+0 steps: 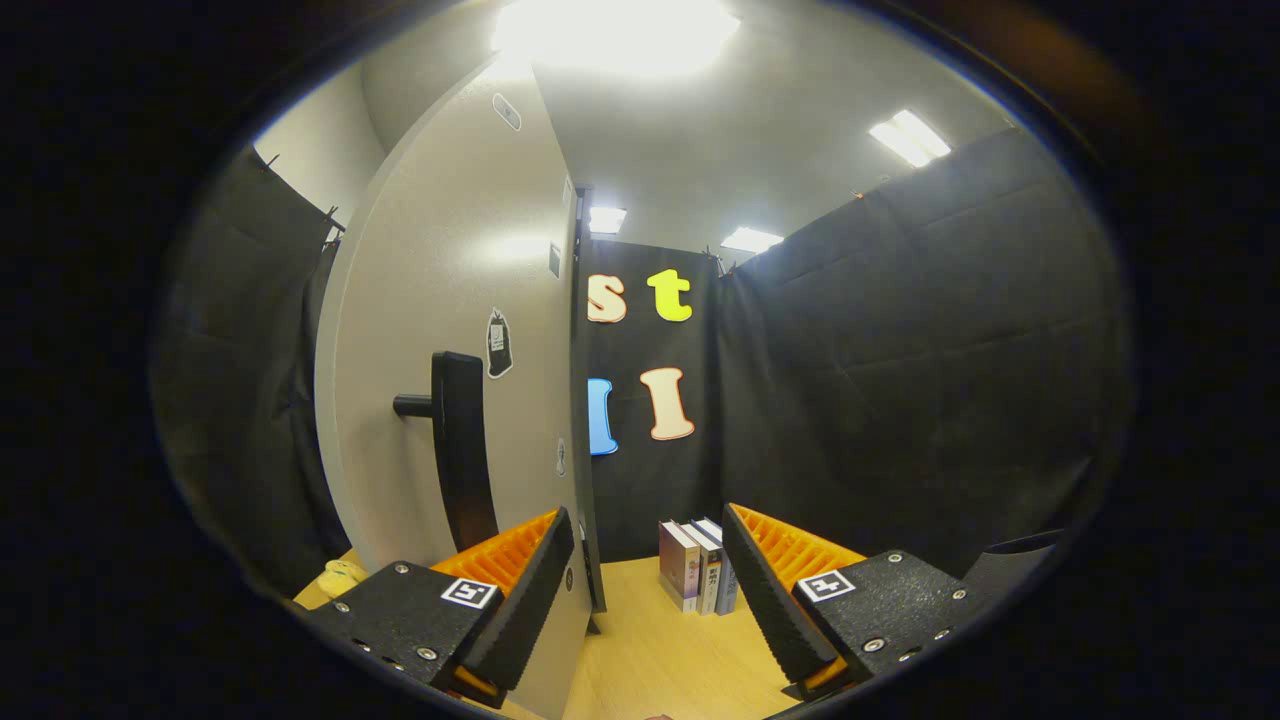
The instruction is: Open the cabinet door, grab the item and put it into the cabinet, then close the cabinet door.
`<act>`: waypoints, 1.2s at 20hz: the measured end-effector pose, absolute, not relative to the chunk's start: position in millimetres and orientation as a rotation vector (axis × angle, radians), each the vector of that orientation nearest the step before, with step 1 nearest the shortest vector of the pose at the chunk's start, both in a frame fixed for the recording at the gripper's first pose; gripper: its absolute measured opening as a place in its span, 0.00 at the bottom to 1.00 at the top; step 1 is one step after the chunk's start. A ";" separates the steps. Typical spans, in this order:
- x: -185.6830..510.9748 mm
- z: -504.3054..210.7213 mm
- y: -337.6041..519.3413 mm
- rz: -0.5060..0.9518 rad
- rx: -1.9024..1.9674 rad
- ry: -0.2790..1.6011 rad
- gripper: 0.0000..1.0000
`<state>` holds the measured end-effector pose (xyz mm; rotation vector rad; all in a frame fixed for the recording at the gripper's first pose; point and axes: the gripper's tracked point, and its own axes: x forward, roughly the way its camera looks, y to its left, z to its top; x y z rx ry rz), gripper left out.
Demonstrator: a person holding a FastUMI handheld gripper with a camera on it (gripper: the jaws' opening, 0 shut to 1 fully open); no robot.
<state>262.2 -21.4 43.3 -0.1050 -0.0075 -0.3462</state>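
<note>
Black cloth walled the booth on all sides, under white ceiling panels; a pale wooden bench [670,650] ran below.

Door [450,330]: grey, tall, swung out edge-on toward me, so I judged the cabinet already open. Its dark bar handle [460,450] stood off the face on a short post, ahead of the left finger. Small stickers dotted the face.

Gripper [645,590]: released, fingers spread wide, nothing between them but bench and the door's lower edge. The left finger sat just beside that edge; I could not tell whether it touched.

Books [697,565]: three or so, upright in a row on the bench, beyond the fingers and slightly toward the right one, against the back cloth. I took these as the item, though that was a guess.

Toy [340,577]: small, yellowish, on the bench left of the door, partly behind the left finger. It could equally be the item.

Step in hand, as I judged it: door-opening finished or nearly so, the grab not begun. The next move called for clearing the door edge, advancing over the bench and squaring the fingers round the item.

Pose: gripper held low, near level, pointing forward past the door.
</note>
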 end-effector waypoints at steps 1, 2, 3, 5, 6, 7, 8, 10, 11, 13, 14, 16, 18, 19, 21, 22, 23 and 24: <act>264.1 42.1 -16.3 -0.334 -0.098 -0.006 0.93; 266.2 41.5 -11.4 -0.321 -0.091 -0.006 0.93; 267.9 40.6 -6.9 -0.310 -0.085 -0.005 0.93; 273.6 39.2 1.3 -0.288 -0.077 -0.004 0.93; 275.7 37.7 7.0 -0.274 -0.074 -0.002 0.93; 277.7 37.3 12.0 -0.262 -0.070 0.001 0.93; 280.4 36.1 15.8 -0.254 -0.068 0.004 0.93; 285.1 35.5 24.1 -0.240 -0.066 0.006 0.93; 287.7 35.2 29.0 -0.230 -0.067 0.006 0.93; 293.1 32.6 40.1 -0.209 -0.068 0.009 0.93; 296.1 32.5 44.5 -0.199 -0.069 0.010 0.93; 301.8 32.3 53.9 -0.182 -0.071 0.010 0.93; 309.1 31.8 63.8 -0.163 -0.068 0.010 0.93; 312.2 33.2 69.1 -0.154 -0.063 0.006 0.93; 320.2 35.1 79.5 -0.132 -0.053 0.000 0.93; 325.8 34.3 85.3 -0.119 -0.046 -0.001 0.93; 330.0 33.3 89.9 -0.108 -0.042 0.003 0.94; 336.6 31.6 96.1 -0.094 -0.038 0.006 0.94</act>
